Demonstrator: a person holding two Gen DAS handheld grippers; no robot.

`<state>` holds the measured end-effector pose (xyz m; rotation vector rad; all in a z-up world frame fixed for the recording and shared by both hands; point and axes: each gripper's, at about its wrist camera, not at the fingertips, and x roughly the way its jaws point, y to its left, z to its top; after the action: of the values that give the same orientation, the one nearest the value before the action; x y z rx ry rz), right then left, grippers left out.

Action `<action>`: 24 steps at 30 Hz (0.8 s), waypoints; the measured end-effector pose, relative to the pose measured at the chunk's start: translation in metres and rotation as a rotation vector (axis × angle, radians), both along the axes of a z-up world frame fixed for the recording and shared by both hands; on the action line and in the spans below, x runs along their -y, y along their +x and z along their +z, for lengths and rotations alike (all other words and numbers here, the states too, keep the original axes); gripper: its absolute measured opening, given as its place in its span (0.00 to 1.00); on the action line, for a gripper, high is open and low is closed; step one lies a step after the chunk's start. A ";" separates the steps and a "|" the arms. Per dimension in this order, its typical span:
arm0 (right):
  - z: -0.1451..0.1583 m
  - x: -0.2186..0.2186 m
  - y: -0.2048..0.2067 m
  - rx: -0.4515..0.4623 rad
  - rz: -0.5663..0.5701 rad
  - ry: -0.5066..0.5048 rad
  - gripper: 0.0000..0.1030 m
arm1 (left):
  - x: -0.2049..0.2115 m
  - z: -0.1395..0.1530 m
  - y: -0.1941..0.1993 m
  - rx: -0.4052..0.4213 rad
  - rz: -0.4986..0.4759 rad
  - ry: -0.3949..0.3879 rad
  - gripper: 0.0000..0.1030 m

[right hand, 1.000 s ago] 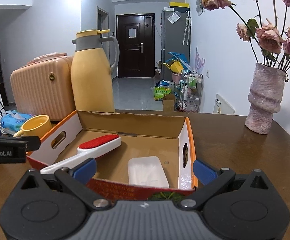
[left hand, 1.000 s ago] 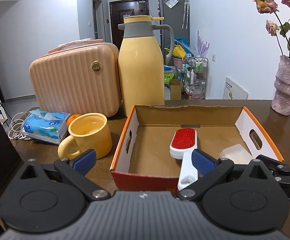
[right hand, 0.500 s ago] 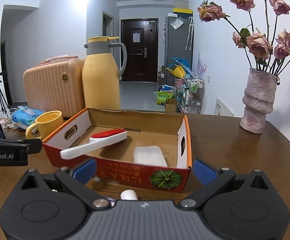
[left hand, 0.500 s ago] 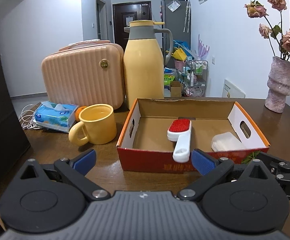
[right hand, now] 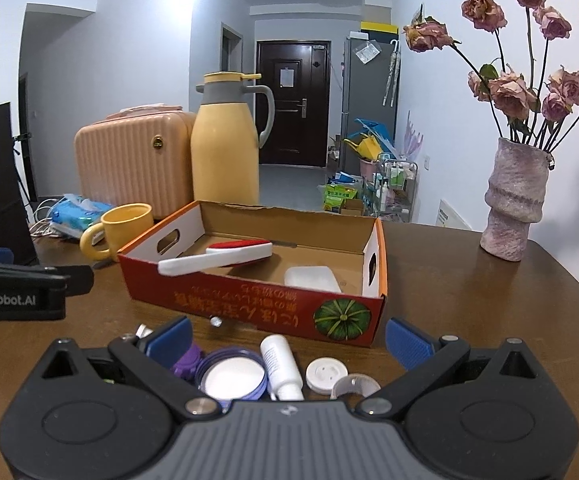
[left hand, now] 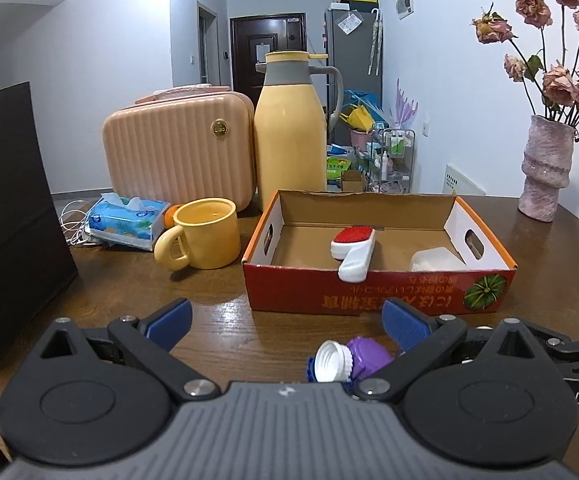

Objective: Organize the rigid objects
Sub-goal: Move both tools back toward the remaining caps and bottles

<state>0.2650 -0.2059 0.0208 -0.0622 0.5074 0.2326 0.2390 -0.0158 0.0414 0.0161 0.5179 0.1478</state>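
A red cardboard box stands on the wooden table. Inside it a white lint brush with a red pad leans over the front wall, beside a white flat container. In front of the box lie small items: a purple jar with a white cap, a purple lid, a white tube, a white round cap and a clear cap. My left gripper and right gripper both stand open, just above these items, holding nothing.
A yellow mug, blue tissue pack, peach case and yellow thermos stand left of and behind the box. A pink vase with dried roses sits at the far right. A black panel rises at the left.
Both grippers have pulled back from the box towards the near table edge. The small items in front of the box have come into view. The brush stays in the box.
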 end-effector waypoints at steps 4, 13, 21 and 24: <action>-0.003 0.000 -0.015 -0.001 0.014 -0.004 1.00 | 0.001 -0.004 -0.013 0.004 0.002 -0.007 1.00; -0.017 0.000 -0.037 -0.025 0.036 -0.012 1.00 | 0.001 -0.018 -0.035 -0.018 0.014 -0.023 1.00; -0.030 0.004 -0.045 -0.049 0.039 0.004 1.00 | -0.001 -0.032 -0.049 -0.038 0.015 -0.063 1.00; -0.034 0.005 -0.045 -0.055 0.040 0.008 1.00 | 0.000 -0.039 -0.049 -0.059 0.016 -0.067 1.00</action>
<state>0.2197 -0.2110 -0.0131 -0.0588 0.5600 0.2758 0.1905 -0.0161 0.0028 -0.0489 0.5820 0.1465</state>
